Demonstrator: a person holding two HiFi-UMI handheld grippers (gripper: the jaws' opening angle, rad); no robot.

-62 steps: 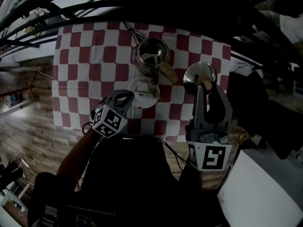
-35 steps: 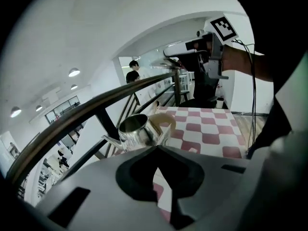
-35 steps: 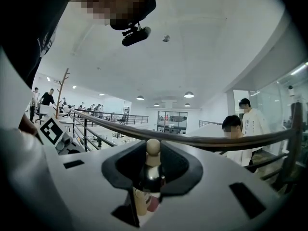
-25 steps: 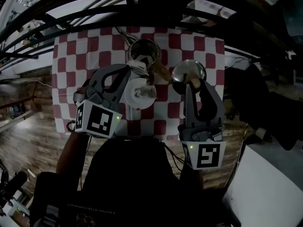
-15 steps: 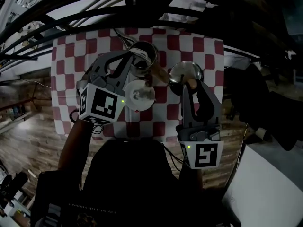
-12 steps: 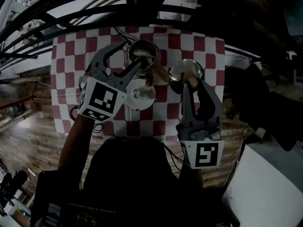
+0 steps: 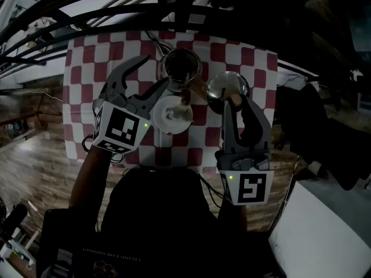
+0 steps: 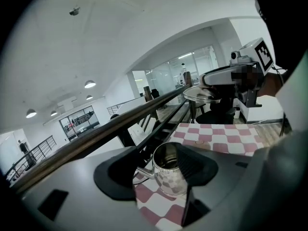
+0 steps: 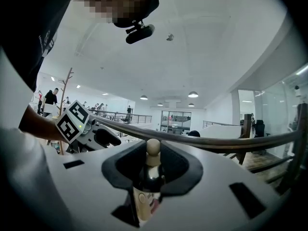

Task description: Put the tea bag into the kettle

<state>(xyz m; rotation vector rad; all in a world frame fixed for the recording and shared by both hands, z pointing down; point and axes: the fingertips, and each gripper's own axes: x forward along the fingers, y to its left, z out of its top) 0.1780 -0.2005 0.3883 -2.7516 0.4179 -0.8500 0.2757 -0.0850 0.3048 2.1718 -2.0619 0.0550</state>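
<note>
The counter (image 7: 255,68) is covered by a red-and-white checked cloth (image 7: 87,57). A dark railing (image 8: 96,141) runs behind the kettle, at the far edge of the cloth.

The left hand-held gripper (image 7: 153,71) is just beside the kettle (image 7: 181,67), on its left side in the head view. Its jaws have just been opening and they are now released and wide apart. In the left gripper view no thing is pressed between them; the open kettle is only seen through the gap, standing upright on the cloth.

The right hand-held gripper (image 7: 236,104) is to the right of the kettle and apart from it. It is clenched on the kettle's lid (image 7: 223,86), which it holds up away from the kettle. In the right gripper view the pale round knob (image 9: 153,148) of the lid stands out between the two jaws.

The kettle is of shiny metal and has no lid on it, and its inside looks dark.

A white saucer (image 7: 172,114) lies on the cloth just in front of the kettle, between the two grippers.

The tea bag I cannot make out in any view. Neither gripper holds it, and the inside of the kettle is too dark to tell whether it lies there.
</note>
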